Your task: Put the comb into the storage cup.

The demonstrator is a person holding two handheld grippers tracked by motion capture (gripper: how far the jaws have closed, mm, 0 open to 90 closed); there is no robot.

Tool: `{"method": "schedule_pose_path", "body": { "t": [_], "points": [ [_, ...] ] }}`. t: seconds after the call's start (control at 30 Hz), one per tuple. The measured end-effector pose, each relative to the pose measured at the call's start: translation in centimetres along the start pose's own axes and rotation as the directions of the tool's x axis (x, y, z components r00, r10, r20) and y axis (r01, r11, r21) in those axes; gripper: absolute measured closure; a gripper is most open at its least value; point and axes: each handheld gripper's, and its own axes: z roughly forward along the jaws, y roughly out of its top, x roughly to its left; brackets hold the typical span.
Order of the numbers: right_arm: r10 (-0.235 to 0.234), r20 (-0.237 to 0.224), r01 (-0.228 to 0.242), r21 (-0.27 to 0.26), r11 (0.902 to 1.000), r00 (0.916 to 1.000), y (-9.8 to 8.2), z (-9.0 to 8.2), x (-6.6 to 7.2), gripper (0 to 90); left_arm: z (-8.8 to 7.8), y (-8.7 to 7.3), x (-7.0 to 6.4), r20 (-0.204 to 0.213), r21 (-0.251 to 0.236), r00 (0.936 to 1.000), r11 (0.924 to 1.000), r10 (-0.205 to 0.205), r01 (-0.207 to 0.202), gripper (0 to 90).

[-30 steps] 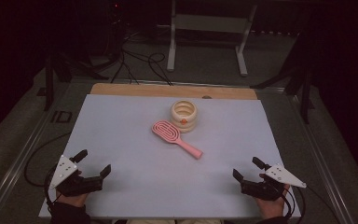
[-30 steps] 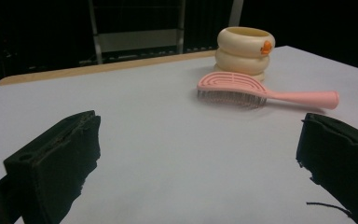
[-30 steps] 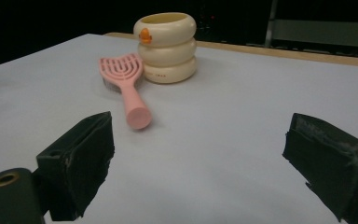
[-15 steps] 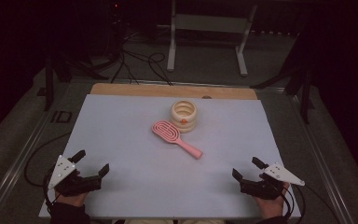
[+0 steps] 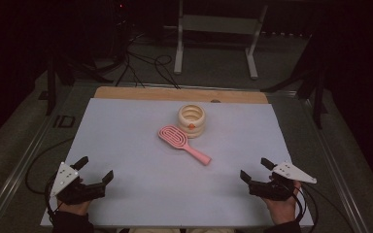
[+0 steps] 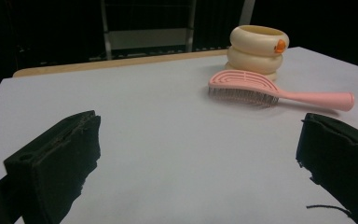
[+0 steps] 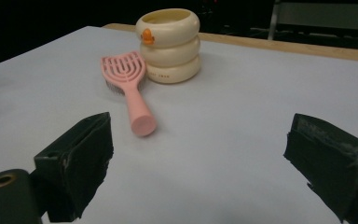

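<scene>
1. The pink hairbrush (image 5: 183, 144) lies flat near the middle of the white table (image 5: 126, 126), bristles down, handle towards the right gripper.
2. Its head lies just beside a cream ribbed cup (image 5: 192, 120).
3. The left gripper (image 5: 93, 170) rests at the near left corner, jaws spread, holding nothing.
4. The right gripper (image 5: 255, 170) rests at the near right, jaws spread, holding nothing, well apart from the hairbrush.

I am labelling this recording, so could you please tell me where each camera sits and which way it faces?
High view: above the person's side, looking forward and down on the table; hands hold the left gripper and right gripper.
Left gripper view: rides the left gripper, looking between open jaws.
Right gripper view: rides the right gripper, jaws open.
All three share the pink hairbrush and cream cup.
</scene>
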Motion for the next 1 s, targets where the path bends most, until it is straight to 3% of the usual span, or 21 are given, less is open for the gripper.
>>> {"method": "schedule_pose_path", "body": {
  "t": [0.37, 0.57, 1.0],
  "points": [
    [-0.040, -0.010, 0.040, 0.020, 0.9990, 0.9992, 2.0, 0.8, 0.6, 7.0, 0.2, -0.1, 0.0, 0.000, 0.000, 1.0000, 1.0000, -0.007, 0.007, 0.3],
    [-0.064, -0.015, 0.065, 0.063, 0.9959, 0.9978, 3.4, 1.6, 0.7, 7.0, 0.2, -0.1, 0.0, -0.007, -0.006, 0.9999, 0.9999, -0.009, 0.009, 0.3],
    [-0.003, -0.053, 0.009, 0.106, 0.9943, 0.9986, 4.9, 3.1, 0.4, 7.0, 0.2, -0.2, 0.1, -0.013, -0.009, 0.9996, 0.9997, -0.025, 0.025, 0.3]
  ]
}}
